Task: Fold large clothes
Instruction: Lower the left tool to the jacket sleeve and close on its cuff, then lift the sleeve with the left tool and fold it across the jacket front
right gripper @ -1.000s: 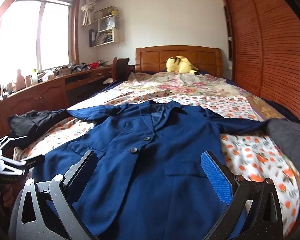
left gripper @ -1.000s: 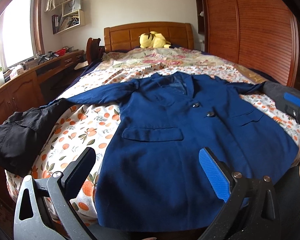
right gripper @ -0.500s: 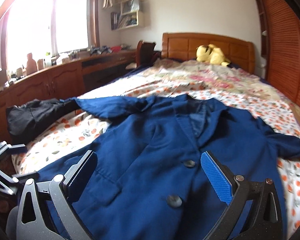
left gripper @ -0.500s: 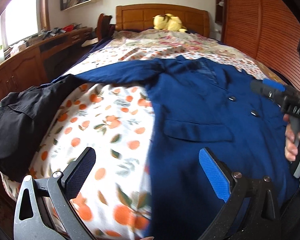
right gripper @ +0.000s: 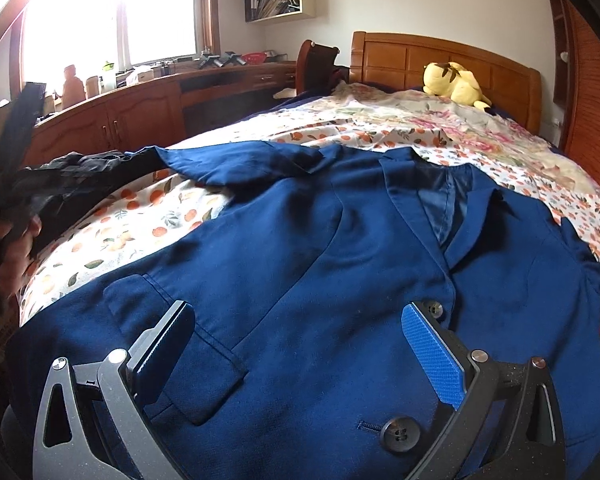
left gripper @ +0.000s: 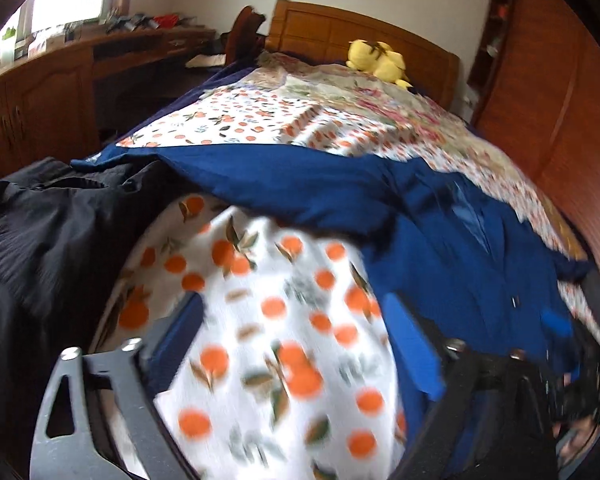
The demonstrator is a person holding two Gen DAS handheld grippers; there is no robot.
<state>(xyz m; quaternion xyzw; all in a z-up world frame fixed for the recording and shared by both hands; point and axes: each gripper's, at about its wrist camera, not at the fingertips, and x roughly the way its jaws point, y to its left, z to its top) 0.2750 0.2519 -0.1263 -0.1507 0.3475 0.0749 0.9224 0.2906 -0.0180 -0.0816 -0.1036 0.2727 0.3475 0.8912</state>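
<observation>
My left view has swung off the jacket (left gripper: 440,240): a second ago the blue cloth filled it, now the bedspread (left gripper: 276,344) takes the lower centre and the jacket has slid to the right half, its sleeve (left gripper: 260,176) running across mid-frame toward the black garment (left gripper: 40,232) at the left edge. I read that as my left hand heading for the sleeve, the first fold still not begun. The jacket lies flat and face up on the bed, buttoned, arms spread.

The right view has closed in on the jacket front; the pocket flap (right gripper: 172,344) now sits just above the left finger, a button (right gripper: 398,436) at the bottom.

The left gripper (left gripper: 296,344) is closing, with only bedspread showing between its fingers and nothing pinched. The right gripper (right gripper: 296,352) stands released above the cloth, gripping nothing.

The left frame is smeared by motion, so the hem and buttons are hard to read. The sleeve's cuff lies against the black garment; whether over or under it, I cannot tell. The far sleeve is cut off at the right edge in both views.
</observation>
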